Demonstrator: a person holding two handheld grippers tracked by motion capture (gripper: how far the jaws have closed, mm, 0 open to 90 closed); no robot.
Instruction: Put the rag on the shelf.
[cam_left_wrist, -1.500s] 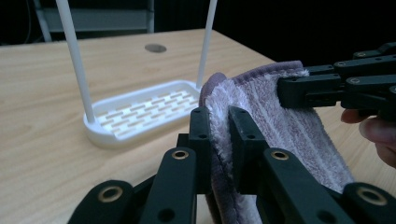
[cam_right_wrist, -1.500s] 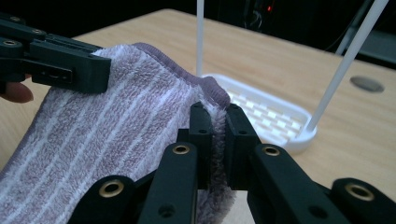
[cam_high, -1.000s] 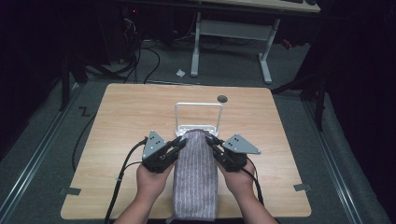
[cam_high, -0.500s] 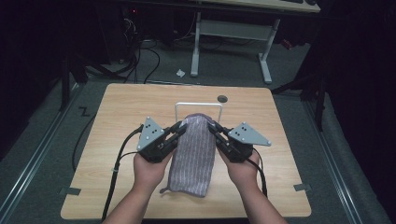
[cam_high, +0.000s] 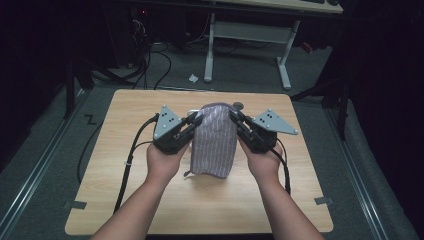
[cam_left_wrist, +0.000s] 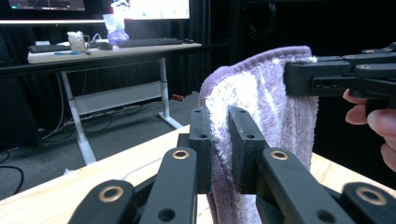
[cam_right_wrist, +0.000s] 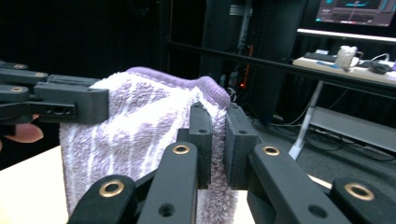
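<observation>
Two hand-held grippers hold one lilac, white-striped terry towel (cam_high: 214, 140) up off the light wooden surface (cam_high: 125, 195). It hangs folded over itself, its rounded top edge toward 12 o'clock in the high view and its loose lower end dangling toward 6 o'clock above the middle of the surface. The left hand-held gripper (cam_high: 192, 121) pinches the towel's upper edge from 9 o'clock; in the left gripper view its black jaws are closed tight on the fluffy pile (cam_left_wrist: 261, 116). The right hand-held gripper (cam_high: 235, 119) clamps the opposite upper edge from 3 o'clock, and in the right gripper view its jaws press on the purple hem (cam_right_wrist: 140, 121). Each carries a grey three-cornered plate on top, and a black cable (cam_high: 131, 155) trails from the left one toward 7 o'clock. The person's bare forearms come in from 6 o'clock. Just beyond the towel, at 12 o'clock, a small dark round object (cam_high: 238, 105) lies on the surface near its far edge. Farther off at 12 o'clock stands a white-legged desk (cam_high: 250, 30) on the grey floor.
</observation>
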